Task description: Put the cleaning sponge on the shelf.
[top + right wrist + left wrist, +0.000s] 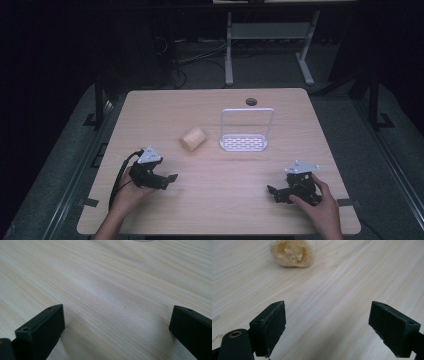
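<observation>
Bench: pale wood, rounded corners, round hole at the far edge.

Loofah: short cylinder lying on its side left of centre, long axis running from near-left to far-right. The left gripper view shows its near-left cut end, porous with a hollow core; the high view shows its side and its place.

Rack: white, slotted base with an upright wire loop, just right of the loofah and apart from it; a sliver of it sits at the top edge of the right gripper view.

Left tool: released, jaws wide, near the left front, aimed toward the loofah across bare wood.

Right tool: released, jaws wide, near the right front edge, open bench ahead.
</observation>
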`<state>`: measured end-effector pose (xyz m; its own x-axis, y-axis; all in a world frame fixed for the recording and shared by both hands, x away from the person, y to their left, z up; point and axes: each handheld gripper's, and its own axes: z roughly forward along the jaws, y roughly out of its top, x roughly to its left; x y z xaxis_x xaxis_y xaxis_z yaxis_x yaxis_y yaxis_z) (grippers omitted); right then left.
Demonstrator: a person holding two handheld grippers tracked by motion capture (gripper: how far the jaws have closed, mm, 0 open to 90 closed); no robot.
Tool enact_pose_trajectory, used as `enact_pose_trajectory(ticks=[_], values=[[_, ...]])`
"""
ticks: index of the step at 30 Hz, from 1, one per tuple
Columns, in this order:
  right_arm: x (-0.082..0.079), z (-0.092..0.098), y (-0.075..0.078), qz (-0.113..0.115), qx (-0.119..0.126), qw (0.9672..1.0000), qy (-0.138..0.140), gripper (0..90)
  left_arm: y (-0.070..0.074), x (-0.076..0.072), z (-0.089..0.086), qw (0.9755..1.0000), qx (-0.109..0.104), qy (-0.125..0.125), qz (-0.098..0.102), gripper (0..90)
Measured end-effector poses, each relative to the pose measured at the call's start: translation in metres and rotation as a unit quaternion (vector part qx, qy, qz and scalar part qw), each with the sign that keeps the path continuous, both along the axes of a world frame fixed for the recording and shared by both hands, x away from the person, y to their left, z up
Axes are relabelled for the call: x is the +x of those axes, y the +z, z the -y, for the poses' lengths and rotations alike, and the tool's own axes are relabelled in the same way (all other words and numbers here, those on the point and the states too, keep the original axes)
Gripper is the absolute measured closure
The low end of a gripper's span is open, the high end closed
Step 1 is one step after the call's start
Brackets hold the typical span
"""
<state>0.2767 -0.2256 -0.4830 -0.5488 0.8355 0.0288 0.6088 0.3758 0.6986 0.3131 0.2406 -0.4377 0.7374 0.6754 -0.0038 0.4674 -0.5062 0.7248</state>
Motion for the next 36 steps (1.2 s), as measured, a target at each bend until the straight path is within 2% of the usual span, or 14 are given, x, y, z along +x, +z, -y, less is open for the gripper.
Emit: enact_pose_trajectory(ticks=[28,36], values=[[0.0,0.0,0.0,0.0,0.0,1.0,0.001,0.0,0.012,0.03,0.013,0.9999,0.005,-0.006,0.008,13.8],[0.0,0.0,0.0,0.0,0.0,1.0,0.0,0.0,0.016,0.041,0.018,0.9999,0.0,-0.004,0.011,13.8]])
